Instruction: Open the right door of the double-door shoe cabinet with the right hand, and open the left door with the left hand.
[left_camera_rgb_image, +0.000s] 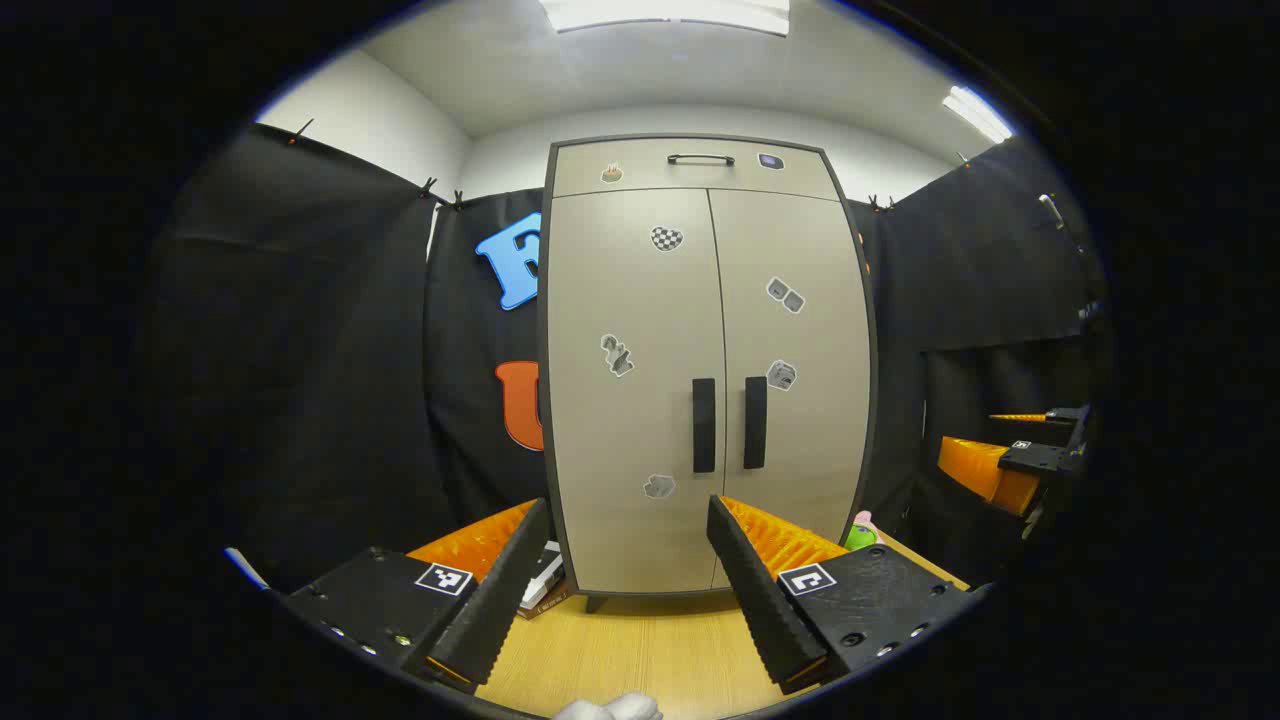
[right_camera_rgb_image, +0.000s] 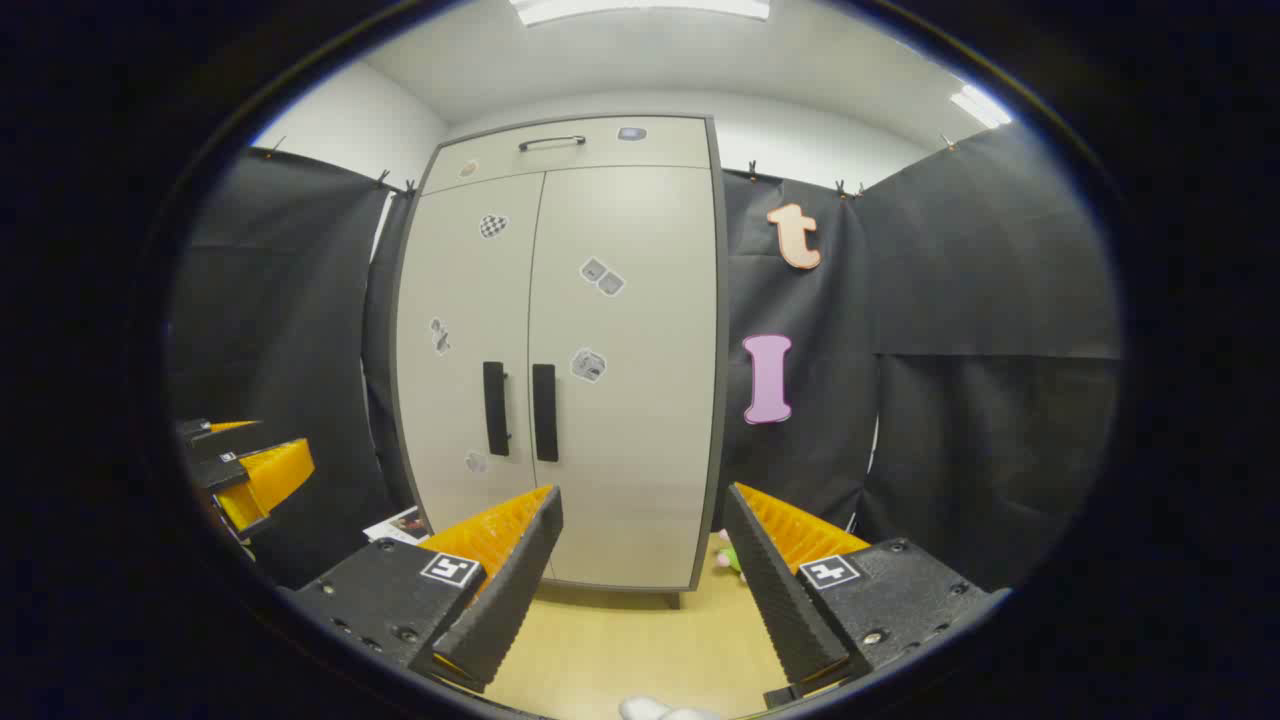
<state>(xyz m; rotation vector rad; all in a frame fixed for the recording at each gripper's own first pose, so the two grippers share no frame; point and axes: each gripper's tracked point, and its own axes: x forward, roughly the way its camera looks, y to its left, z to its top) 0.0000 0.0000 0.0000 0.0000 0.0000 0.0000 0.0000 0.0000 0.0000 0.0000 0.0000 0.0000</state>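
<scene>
A tall beige double-door shoe cabinet (left_camera_rgb_image: 700, 300) (right_camera_rgb_image: 600, 330) stands ahead with both doors closed. Two dark vertical handles sit side by side at the middle seam: the left door's handle (left_camera_rgb_image: 704, 425) (right_camera_rgb_image: 495, 408) and the right door's handle (left_camera_rgb_image: 755, 422) (right_camera_rgb_image: 544, 412). My left gripper (left_camera_rgb_image: 625, 520) is open, some way short of the cabinet, facing its lower middle. My right gripper (right_camera_rgb_image: 643, 505) is also open, held back from the cabinet and aimed toward its right edge. The right gripper (left_camera_rgb_image: 1030, 450) appears at the right of the left gripper view, and the left gripper (right_camera_rgb_image: 240, 460) at the left of the right gripper view.
A drawer with a dark handle (left_camera_rgb_image: 700, 159) tops the cabinet. Black cloth walls close in on both sides. The wooden floor (left_camera_rgb_image: 640, 650) runs up to the cabinet. A book (left_camera_rgb_image: 545, 580) lies at the cabinet's left foot, a small green and pink toy (left_camera_rgb_image: 860, 533) at its right.
</scene>
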